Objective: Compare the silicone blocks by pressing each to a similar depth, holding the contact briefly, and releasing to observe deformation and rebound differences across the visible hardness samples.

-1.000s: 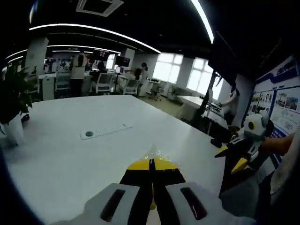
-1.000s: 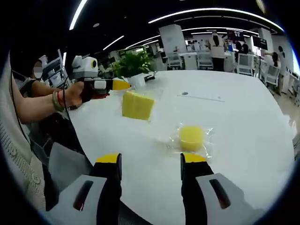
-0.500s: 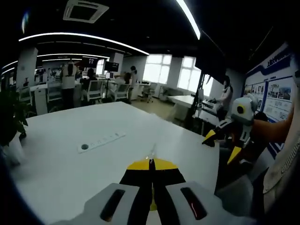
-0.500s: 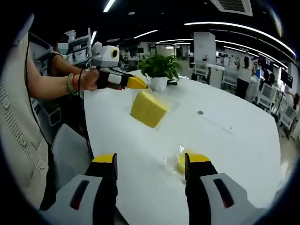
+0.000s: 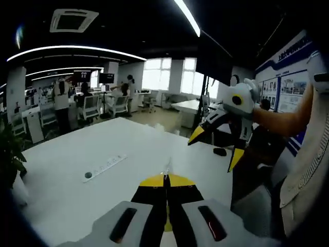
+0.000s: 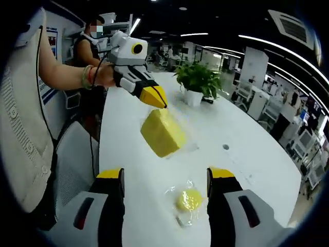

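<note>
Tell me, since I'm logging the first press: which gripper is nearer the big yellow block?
Left. The left gripper, jaws together, has its tip at the big yellow block's upper edge; the right gripper, open, sits back above the table.

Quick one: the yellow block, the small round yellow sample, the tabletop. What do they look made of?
Yellow block: likely silicone or soft foam, with a matte, uniform surface; clear film lies under it.
Round yellow sample: probably silicone, sealed in a glossy clear plastic wrapper that crinkles and glints.
Table: white laminate or similar, smooth and semi-gloss, with faint light reflections.
</note>
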